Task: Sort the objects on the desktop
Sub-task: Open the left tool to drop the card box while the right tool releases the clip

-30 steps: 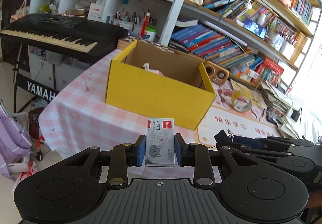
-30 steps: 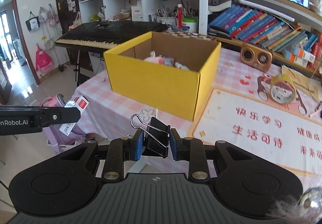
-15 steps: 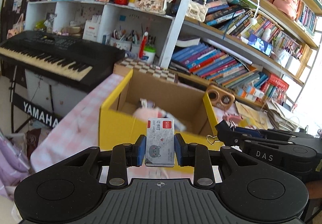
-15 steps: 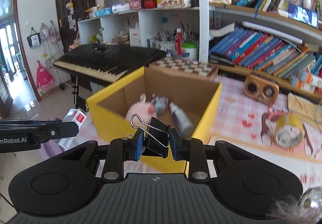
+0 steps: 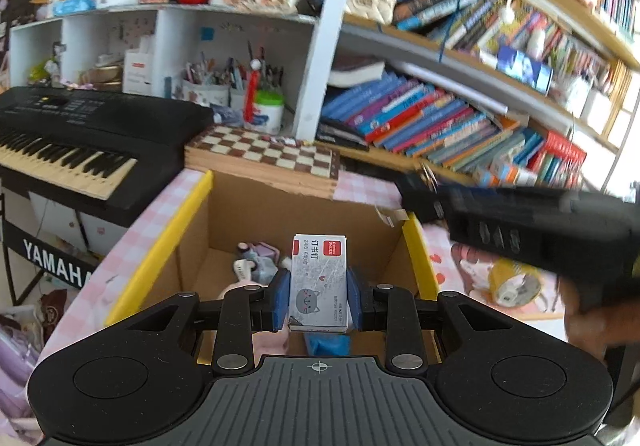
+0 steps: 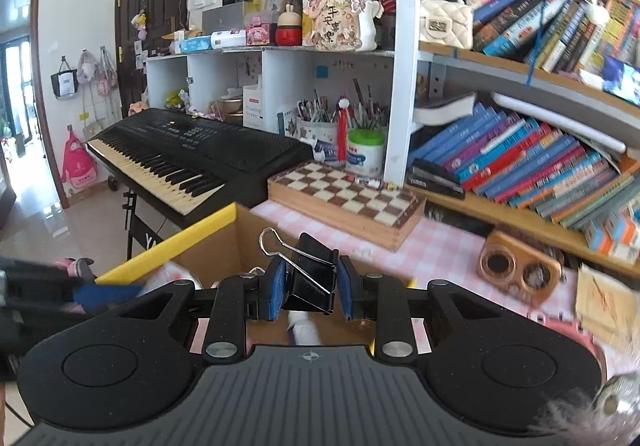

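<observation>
Staple box (image 5: 318,282), a small grey-and-white carton with a cat drawing and a red label, sits at lower centre of the left wrist view, clamped upright between the blue pads (image 5: 281,300) of the left gripper (image 5: 318,300). A second ago this box hung in front of the outer yellow wall of the cardboard box (image 5: 160,246); now the open carton fills the middle of the frame beneath it, with its brown interior and a few small items (image 5: 256,266) already lying on the bottom. At left of the frame stand the keyboard (image 5: 72,141) and, further right, the chessboard (image 5: 260,157) behind the far rim. At right, blurred, the right gripper (image 5: 424,193) crosses the frame at about rim height.

In the right wrist view, the yellow rim (image 6: 172,242) lies at lower left, with the left gripper a dark blur at the far left edge. At centre, the binder clip (image 6: 310,280), black with wire handles, is pinched between the right gripper's (image 6: 310,292) pads, and the carton's interior shows below it; a second ago the clip faced the carton's front wall from well short of it.

Judged from this, both carries have arrived over the container, and the sorting step in hand is the release. Each grip is shut on its object, so neither item is yet deposited. The two grippers are near each other above one opening, so crowding is the likeliest hazard.
</observation>
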`<action>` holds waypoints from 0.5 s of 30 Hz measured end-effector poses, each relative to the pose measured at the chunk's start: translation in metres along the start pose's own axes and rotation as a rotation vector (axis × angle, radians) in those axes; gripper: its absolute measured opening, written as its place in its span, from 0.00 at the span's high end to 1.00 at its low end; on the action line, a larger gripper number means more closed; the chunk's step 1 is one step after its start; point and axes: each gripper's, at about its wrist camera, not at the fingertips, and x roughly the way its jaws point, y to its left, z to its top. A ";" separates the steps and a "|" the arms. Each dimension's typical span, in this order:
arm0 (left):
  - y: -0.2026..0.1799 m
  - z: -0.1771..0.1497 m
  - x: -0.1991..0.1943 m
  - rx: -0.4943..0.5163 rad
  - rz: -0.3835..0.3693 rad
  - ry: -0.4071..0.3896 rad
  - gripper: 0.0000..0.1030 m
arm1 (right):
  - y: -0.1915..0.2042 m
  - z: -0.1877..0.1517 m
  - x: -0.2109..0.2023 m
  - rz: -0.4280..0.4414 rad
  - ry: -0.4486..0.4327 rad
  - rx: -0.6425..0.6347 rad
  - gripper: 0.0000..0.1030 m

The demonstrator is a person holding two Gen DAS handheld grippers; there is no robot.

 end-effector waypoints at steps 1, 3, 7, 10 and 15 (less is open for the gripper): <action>-0.002 0.001 0.007 0.013 0.001 0.013 0.72 | -0.001 0.004 0.007 0.006 0.001 -0.006 0.75; -0.006 0.003 0.023 0.035 -0.001 0.049 0.72 | -0.004 0.012 0.023 0.026 0.020 -0.013 0.75; -0.012 0.002 0.047 0.056 -0.016 0.111 0.72 | -0.003 0.016 0.056 0.094 0.115 -0.035 0.75; -0.015 -0.004 0.059 0.044 -0.014 0.144 0.72 | -0.001 0.012 0.080 0.143 0.195 -0.065 0.75; -0.020 -0.014 0.071 0.050 -0.009 0.204 0.72 | 0.003 0.003 0.109 0.178 0.305 -0.092 0.75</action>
